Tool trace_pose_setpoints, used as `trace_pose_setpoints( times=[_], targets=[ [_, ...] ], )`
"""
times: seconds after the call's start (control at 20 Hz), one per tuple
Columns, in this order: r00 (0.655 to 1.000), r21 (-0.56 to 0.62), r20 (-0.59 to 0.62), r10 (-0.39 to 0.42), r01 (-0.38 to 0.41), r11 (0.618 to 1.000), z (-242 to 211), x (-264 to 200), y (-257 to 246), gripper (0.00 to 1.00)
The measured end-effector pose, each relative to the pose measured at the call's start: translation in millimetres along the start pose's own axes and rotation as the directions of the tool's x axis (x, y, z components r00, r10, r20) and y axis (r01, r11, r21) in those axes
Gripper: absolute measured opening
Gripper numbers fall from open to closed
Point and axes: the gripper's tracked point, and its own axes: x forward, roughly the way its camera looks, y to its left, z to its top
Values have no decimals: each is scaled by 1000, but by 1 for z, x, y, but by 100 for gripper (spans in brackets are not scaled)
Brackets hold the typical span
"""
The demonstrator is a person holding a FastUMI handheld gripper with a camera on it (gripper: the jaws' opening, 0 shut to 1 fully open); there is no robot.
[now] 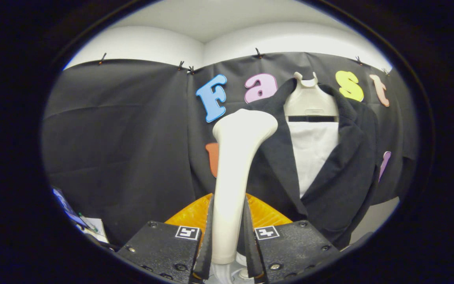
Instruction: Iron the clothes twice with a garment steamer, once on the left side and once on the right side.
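1. My claw (pixel 229 232) is pinching the white steamer (pixel 237 165) by its handle, both fingers on it, head up.
2. Steamer head sits just left of the black jacket (pixel 345 173), hung on a white hanger (pixel 309 98) w/ white panel (pixel 311 152).

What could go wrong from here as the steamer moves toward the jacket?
1. The gripper clamps the white plastic garment steamer low on its handle, jaws on both sides; the wide head could tip or twist when pressed against cloth.
2. The black jacket hangs loosely on a white hanger form, so pressure may swing it away, leaving one lapel unsteamed.
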Motion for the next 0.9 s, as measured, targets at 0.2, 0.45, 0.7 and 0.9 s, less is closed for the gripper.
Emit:
trace_pose_setpoints(
  times=[0.2,0.45,0.7,0.9],
  targets=[
    [999,4,-15,-29,29,1000,-4,28,-6,38],
    [997,3,-39,-62,62,998,-18,44,-22,38],
    [994,-1,-84,-73,73,997,-48,45,-31,38],
    [990,-9,-119,-74,74,997,-70,41,-34,38]
  ],
)
